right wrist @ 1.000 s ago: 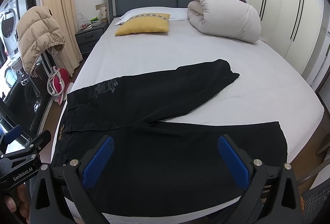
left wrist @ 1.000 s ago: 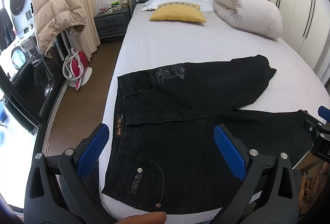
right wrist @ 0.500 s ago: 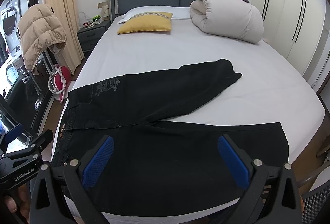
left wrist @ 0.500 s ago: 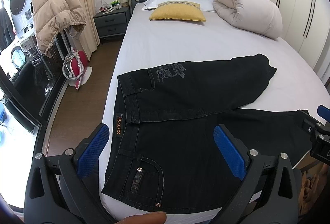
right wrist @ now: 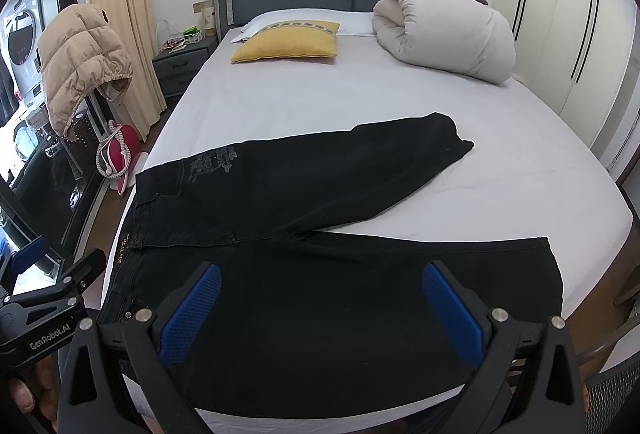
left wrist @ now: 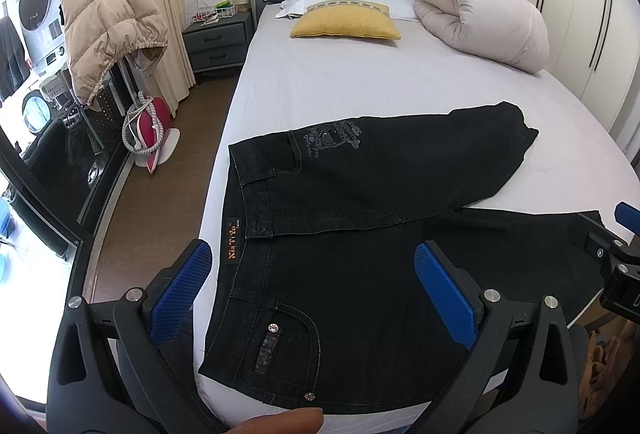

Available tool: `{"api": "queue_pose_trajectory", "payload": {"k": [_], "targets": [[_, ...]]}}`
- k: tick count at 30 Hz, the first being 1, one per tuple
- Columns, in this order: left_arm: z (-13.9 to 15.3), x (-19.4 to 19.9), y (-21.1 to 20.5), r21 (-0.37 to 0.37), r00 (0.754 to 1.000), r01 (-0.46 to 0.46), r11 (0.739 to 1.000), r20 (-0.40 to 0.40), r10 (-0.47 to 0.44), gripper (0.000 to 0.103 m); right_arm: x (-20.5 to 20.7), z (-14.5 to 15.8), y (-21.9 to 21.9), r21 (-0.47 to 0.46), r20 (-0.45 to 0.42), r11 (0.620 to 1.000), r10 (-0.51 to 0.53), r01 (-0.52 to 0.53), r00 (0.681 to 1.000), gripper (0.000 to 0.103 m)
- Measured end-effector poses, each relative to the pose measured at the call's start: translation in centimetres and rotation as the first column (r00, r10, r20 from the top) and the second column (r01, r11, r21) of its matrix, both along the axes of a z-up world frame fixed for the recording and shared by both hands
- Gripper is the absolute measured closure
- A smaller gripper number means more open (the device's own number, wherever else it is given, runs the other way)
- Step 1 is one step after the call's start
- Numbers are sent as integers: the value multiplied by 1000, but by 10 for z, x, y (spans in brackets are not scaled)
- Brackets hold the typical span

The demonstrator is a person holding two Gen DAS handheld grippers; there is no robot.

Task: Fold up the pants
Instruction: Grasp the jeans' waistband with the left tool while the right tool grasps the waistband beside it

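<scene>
You held your left gripper above the near edge of the bed, its blue-padded fingers spread wide apart with nothing between them, poised over the waistband end of the black denim pants. Your right gripper sat just as wide open and just as empty, its blue pads hovering over the nearer trouser leg without touching the cloth. The pants lay flat on the white-sheeted bed, close to its foot, with the waistband toward the left edge of the mattress and the two legs spread in a V toward the right: the far leg angled up the bed, the near leg running along the foot edge. A grey printed design showed on the far hip, and a tan brand patch sat on the waistband beside the studded back pocket. Further up the bed rested a yellow rectangular cushion in front of a white pillow, and beside it a rolled cream duvet with a purple cushion on top. Off the left side stood a grey bedside cabinet, and a beige puffer jacket hung over a rack.
</scene>
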State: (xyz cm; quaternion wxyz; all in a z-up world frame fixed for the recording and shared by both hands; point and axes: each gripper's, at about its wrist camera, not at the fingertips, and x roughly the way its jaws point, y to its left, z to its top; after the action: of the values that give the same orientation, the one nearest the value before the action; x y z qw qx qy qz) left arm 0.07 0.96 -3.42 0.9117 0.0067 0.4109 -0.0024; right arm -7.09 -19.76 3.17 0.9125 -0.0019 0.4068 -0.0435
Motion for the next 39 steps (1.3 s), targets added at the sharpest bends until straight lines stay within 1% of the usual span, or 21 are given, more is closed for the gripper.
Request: {"api": "queue_pose_trajectory", "payload": {"k": [4, 9, 11, 12, 14, 16, 18, 20, 22, 23, 24, 26, 27, 29, 31, 33, 35, 36, 37, 38, 39], "targets": [[-2, 1, 0, 8, 1000, -3, 1000, 2, 3, 0, 1, -1, 1, 1, -4, 1000, 6, -6, 1000, 0], [-7, 3, 5, 22, 1000, -4, 1000, 26, 4, 0, 6, -5, 2, 10, -11, 1000, 20, -20, 1000, 0], [-10, 7, 10, 5, 1000, -6, 1000, 24, 5, 0, 9, -7, 2, 21, -16, 999, 33, -32, 999, 0], [-14, 11, 16, -18, 1000, 1, 1000, 12, 0, 0, 12, -8, 2, 28, -20, 999, 42, -41, 999, 0], [-18, 23, 24, -60, 1000, 23, 998, -4, -23, 0, 18, -11, 2, 50, -22, 996, 75, -74, 997, 0], [-23, 36, 31, -78, 999, 36, 996, -17, -38, 0, 26, -14, 0, 76, -19, 991, 112, -110, 994, 0], [-31, 52, 38, -105, 996, 72, 992, -37, -76, 0, 38, -18, -3, 108, -17, 982, 155, -153, 988, 0], [-41, 72, 40, -102, 993, 100, 990, -57, -106, 0, 54, -19, -9, 149, 6, 965, 218, -217, 976, 0], [-47, 87, 41, -96, 992, 109, 989, -46, -114, 0, 72, -19, -15, 174, 34, 948, 266, -267, 964, 0], [-51, 97, 40, -87, 992, 114, 990, -51, -119, 0, 83, -20, -19, 185, 45, 937, 293, -296, 955, 0], [-56, 111, 39, -68, 989, 121, 990, -73, -126, 0, 91, -20, -21, 187, 52, 929, 314, -318, 948, 0], [-68, 144, 41, -56, 982, 127, 990, -134, -133, 0, 113, -21, -24, 166, 71, 909, 376, -383, 924, 0], [-72, 158, 43, -60, 981, 123, 991, -145, -130, 0, 124, -22, -25, 143, 73, 901, 404, -410, 912, 0], [-77, 190, 48, -46, 984, 99, 994, -145, -105, 0, 148, -27, -25, 100, 68, 879, 462, -467, 884, 4], [-82, 234, 53, -52, 980, 134, 990, -140, -140, 0, 173, -35, -28, 80, 38, 854, 513, -514, 858, 9], [-96, 278, 58, -18, 972, 173, 985, -161, -173, 0, 194, -43, -31, 85, 13, 834, 547, -546, 837, 15], [-108, 310, 55, -4, 953, 235, 972, -196, -231, 0, 217, -54, -35, 95, -18, 811, 582, -578, 813, 27], [-120, 332, 56, 4, 935, 276, 961, -233, -268, 0, 227, -59, -35, 97, -34, 800, 597, -592, 801, 29], [-126, 340, 53, 2, 923, 302, 953, -251, -291, 0, 238, -65, -36, 103, -50, 788, 614, -607, 788, 31], [-133, 351, 50, -1, 906, 334, 943, -276, -321, 0, 246, -69, -37, 107, -59, 781, 622, -615, 781, 31], [-144, 367, 49, -7, 879, 376, 927, -313, -359, 0, 254, -73, -38, 114, -63, 774, 631, -623, 773, 31]]}}
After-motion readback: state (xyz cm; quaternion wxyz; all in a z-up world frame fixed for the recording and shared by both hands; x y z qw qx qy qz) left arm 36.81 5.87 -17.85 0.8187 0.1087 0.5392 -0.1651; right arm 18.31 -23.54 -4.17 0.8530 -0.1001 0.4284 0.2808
